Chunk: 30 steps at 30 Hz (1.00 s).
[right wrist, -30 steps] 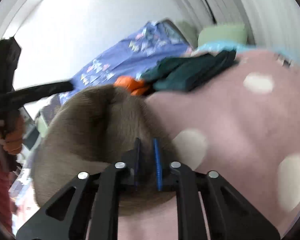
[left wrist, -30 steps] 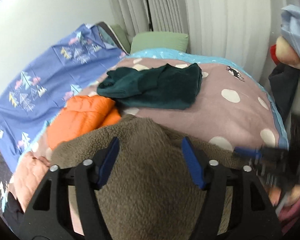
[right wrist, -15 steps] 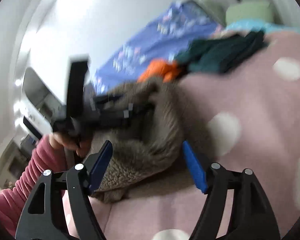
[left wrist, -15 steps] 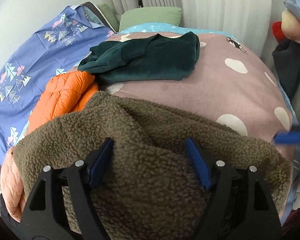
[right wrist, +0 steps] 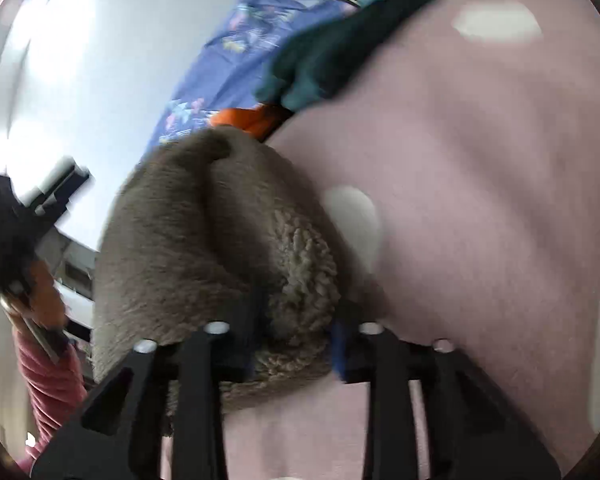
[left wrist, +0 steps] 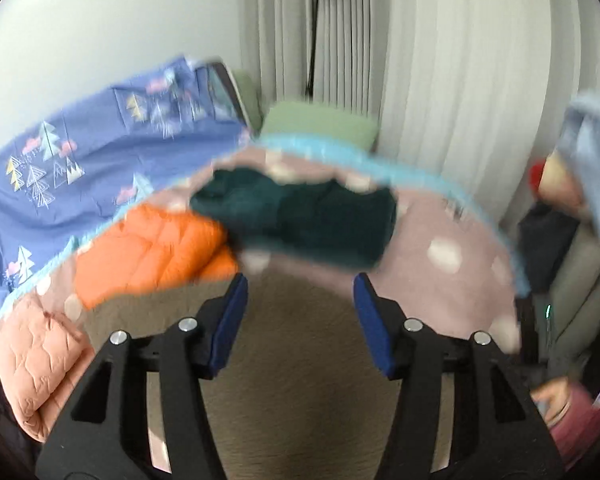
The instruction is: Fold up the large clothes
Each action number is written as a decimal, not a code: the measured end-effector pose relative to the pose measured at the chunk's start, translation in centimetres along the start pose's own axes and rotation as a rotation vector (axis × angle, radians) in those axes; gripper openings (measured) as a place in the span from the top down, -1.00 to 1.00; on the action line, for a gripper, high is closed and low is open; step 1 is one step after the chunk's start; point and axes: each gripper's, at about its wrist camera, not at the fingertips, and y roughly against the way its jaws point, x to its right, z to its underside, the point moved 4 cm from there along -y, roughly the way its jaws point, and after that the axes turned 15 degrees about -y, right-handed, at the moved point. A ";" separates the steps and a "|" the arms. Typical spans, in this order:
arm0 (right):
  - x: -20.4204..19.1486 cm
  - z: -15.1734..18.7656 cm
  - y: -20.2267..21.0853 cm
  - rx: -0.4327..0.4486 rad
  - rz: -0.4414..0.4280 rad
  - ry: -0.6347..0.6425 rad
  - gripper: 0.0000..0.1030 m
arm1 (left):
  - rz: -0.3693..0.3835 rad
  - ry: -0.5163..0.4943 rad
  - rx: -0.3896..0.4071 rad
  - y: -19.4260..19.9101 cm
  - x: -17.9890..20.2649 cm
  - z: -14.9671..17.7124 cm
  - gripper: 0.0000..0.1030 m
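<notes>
The left claw is spread wide above the brown fleece, gripping nothing. The right claw straddles a fleece fold on the pink bed cover; its grip is unclear.

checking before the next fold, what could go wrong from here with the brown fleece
The right gripper has its jaws around a thick bunch of brown fleece; it may grab several layers and spoil the fold. The left gripper is open above the fleece, so one side hangs unsupported. Dragging it could disturb the orange puffer jacket beside it.
</notes>
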 end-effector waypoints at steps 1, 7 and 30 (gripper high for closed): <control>-0.4 0.2 0.2 0.011 0.025 0.039 0.21 | 0.015 0.001 -0.083 -2.7 0.2 1.8 -0.08; -4.3 0.5 2.2 0.102 0.162 0.190 0.23 | 0.048 0.078 -0.157 -8.6 -1.2 5.8 -0.12; -6.1 1.3 -4.2 0.061 0.077 0.265 0.33 | -0.135 -0.001 -0.130 -7.2 -1.6 5.0 0.01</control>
